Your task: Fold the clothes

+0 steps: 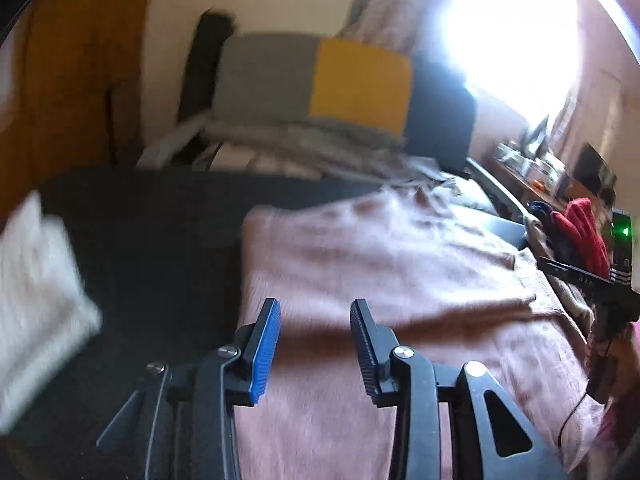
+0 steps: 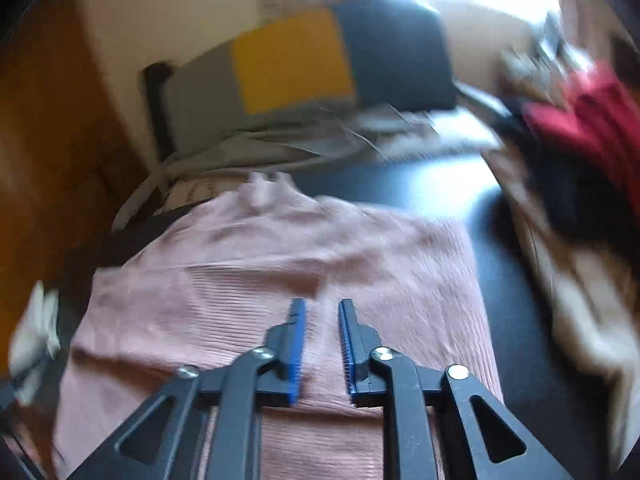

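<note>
A pink ribbed sweater (image 1: 380, 264) lies spread flat on the black table (image 1: 160, 248), its collar at the far end; it also shows in the right wrist view (image 2: 280, 264). My left gripper (image 1: 314, 308) is open and empty, hovering over the sweater's near left part. My right gripper (image 2: 322, 308) is open and empty, with a narrower gap, above the sweater's near middle. The right gripper's body (image 1: 592, 280) shows at the right edge of the left wrist view. Both views are blurred by motion.
A folded white garment (image 1: 36, 288) lies on the table's left side. A pile of red, dark and tan clothes (image 2: 576, 140) sits at the right. A grey, yellow and dark cushion (image 1: 316, 80) stands behind the table, by a bright window (image 1: 516, 24).
</note>
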### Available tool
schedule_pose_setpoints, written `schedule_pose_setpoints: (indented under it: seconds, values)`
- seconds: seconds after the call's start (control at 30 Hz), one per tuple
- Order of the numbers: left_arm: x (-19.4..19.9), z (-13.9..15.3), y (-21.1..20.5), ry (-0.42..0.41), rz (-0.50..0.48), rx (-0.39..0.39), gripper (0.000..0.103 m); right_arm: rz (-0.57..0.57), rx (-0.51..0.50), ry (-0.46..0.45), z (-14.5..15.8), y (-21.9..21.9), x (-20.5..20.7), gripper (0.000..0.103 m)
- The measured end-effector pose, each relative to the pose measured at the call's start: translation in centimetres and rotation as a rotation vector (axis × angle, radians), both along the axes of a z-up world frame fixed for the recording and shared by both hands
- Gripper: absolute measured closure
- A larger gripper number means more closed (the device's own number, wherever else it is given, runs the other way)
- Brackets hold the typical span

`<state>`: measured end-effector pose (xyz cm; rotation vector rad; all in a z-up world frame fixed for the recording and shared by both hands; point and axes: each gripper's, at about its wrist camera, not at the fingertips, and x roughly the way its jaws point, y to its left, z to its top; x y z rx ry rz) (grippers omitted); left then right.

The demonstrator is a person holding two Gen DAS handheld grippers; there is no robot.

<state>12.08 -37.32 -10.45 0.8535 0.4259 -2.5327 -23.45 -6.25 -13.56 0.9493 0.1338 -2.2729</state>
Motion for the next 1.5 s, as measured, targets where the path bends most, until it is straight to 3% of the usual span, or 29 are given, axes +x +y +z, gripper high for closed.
schedule_pose_setpoints:
  seconds: [0.07, 0.1, 0.17, 0.27, 0.43, 0.57, 0.7, 0.77, 0.83, 0.9, 0.93, 1.03, 1.2, 1.37, 1.5]
  values:
    - [-2.7, -0.3, -0.1, -0.036, -0.018, -0.051, 0.066, 0.075, 0.046, 0.044, 0.6, -1.9, 1.2, 0.049]
    - [-4.1, -0.8, -0.2, -0.065, -0.025, -0.068, 0.066, 0.104, 0.078, 0.062, 0.4, -2.9, 1.8, 0.046]
    - [-6.4, -2.9, -0.7, -0.157, -0.013, -0.069, 0.066, 0.151, 0.152, 0.087, -0.3, -4.8, 2.7, 0.046]
    - [-6.5, -6.0, -1.3, -0.244, 0.024, -0.030, 0.066, 0.163, 0.197, 0.044, -2.3, -5.3, 2.8, 0.046]
    - [-4.8, -7.2, -2.5, -0.189, 0.047, 0.067, 0.063, 0.115, 0.130, -0.018, -4.5, -3.1, 2.0, 0.034]
    - [-5.1, -7.2, -2.4, -0.196, 0.059, 0.052, 0.063, 0.114, 0.158, 0.003, -4.7, -3.6, 2.3, 0.031]
    - [-5.4, -5.6, -3.1, -0.181, 0.061, 0.147, 0.065, 0.119, 0.126, -0.022, -4.7, -3.4, 1.9, 0.027]
    - [-5.8, -3.5, -3.3, -0.117, 0.029, 0.161, 0.065, 0.140, 0.101, -0.047, -4.6, -3.3, 1.7, 0.023]
    - [-6.8, -1.6, -3.6, -0.081, -0.032, 0.128, 0.064, 0.179, 0.069, -0.088, -4.5, -3.3, 1.4, 0.007]
    - [-9.2, 0.0, -3.9, -0.081, -0.119, 0.065, 0.061, 0.205, 0.063, -0.111, -3.9, -3.5, 1.1, 0.007]
    - [-10.6, 0.1, -4.3, -0.089, -0.153, 0.073, 0.059, 0.226, 0.039, -0.118, -3.2, -3.5, 0.8, 0.009]
    - [-14.7, 0.4, -5.7, -0.115, -0.255, 0.099, 0.056, 0.280, -0.058, -0.130, -0.3, -3.9, -1.4, 0.012]
    - [-22.4, -0.9, -8.0, -0.202, -0.356, 0.124, 0.053, 0.314, -0.098, -0.162, 2.4, -6.8, -8.0, 0.007]
    - [-28.8, -2.7, -9.0, -0.261, -0.450, 0.163, 0.053, 0.347, -0.021, -0.296, 0.0, -11.5, -16.5, 0.001]
    - [-32.6, -4.5, -8.9, -0.300, -0.480, 0.167, 0.053, 0.374, 0.042, -0.369, -2.5, -14.3, -20.3, 0.001]
